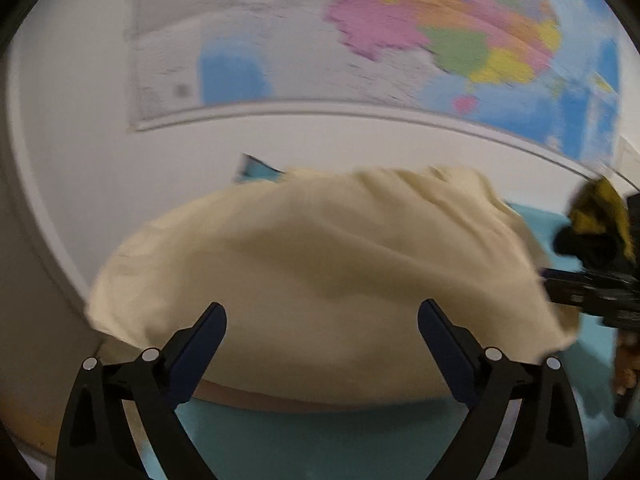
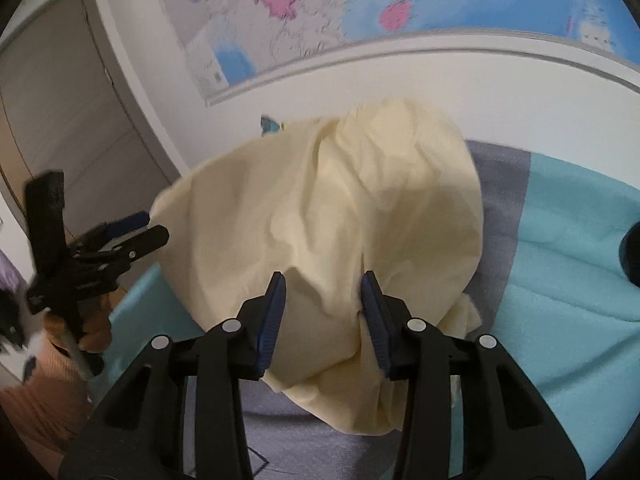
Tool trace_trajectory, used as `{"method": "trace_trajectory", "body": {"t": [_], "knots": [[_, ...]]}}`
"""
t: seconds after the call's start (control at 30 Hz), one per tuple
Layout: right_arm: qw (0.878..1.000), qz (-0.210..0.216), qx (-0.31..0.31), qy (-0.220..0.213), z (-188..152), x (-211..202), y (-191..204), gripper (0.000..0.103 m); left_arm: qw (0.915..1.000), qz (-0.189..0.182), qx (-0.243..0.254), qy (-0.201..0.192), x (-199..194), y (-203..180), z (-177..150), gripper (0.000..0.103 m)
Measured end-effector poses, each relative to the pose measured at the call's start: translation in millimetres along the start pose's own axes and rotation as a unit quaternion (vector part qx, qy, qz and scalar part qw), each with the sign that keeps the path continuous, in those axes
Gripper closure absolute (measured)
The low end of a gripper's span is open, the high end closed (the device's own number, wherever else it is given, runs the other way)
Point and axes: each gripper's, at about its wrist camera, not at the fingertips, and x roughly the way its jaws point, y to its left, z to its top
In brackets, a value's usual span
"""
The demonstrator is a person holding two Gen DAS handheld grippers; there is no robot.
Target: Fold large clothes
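- We can read no text, label, brand or number in either view.
- The large coloured wall map (image 1: 400, 40) on the far white wall surely carries print, but in the left wrist view we make out only blurred grey specks across its pale left part.
- In the right wrist view the same map (image 2: 304, 12) shows fine dark marks over its blue and pink areas; we find them too small and smeared to read.
- A small dark square sits near its lower left corner in both views; we cannot tell what it is.
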Motion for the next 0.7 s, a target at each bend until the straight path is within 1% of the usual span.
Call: {"method": "trace_trajectory", "body": {"t": [0.07, 0.17, 0.23, 0.33, 0.43, 0.47, 0.53, 0.6, 0.7], "knots": [[1.000, 0.001, 0.005, 0.010, -3.9, 5.8, -2.7, 0.063, 0.9998, 0.001, 0.009, 0.017, 11.6, -9.7, -8.1, 0.010], [1.000, -0.001, -0.002, 0.011, -8.0, 6.7, -0.6, 0.063, 0.9996, 0.012, 0.007, 0.023, 21.5, -13.9, -15.4, 0.010], [1.000, 0.000, 0.004, 0.004, -6.5, 1.3, -0.9, 0.062, 0.9996, 0.015, 0.000, 0.022, 17.1, -14.0, -11.4, 0.010], [1.000, -0.004, 0.001, -0.012, -4.2, -10.0, 2.8, 0.059, 0.9996, 0.009, -0.022, 0.017, 5.3, -14.8, -7.4, 0.010], [0.999, -0.012, -0.016, -0.029, -5.8, -20.6, 11.7, 0.058, 0.9996, 0.014, -0.023, 0.005, -8.8, -22.7, -6.9, 0.010], [0.999, -0.004, -0.021, -0.029, -6.9, -22.2, 15.2, 0.058, 0.9996, 0.017, -0.022, 0.002, -12.4, -26.3, -5.8, 0.010], [0.999, 0.002, -0.033, -0.020, -9.8, -18.9, 20.7, 0.058, 0.9997, 0.014, -0.018, -0.001, -16.9, -31.8, -6.6, 0.010], [0.999, -0.004, -0.040, 0.004, -14.4, -6.4, 22.8, 0.058, 0.9998, 0.014, -0.014, -0.001, -16.3, -37.1, -7.7, 0.010], [0.999, -0.004, -0.032, 0.009, -18.5, -1.3, 21.6, 0.058, 0.9997, 0.015, -0.012, 0.014, -8.9, -41.2, -11.9, 0.010]]}}
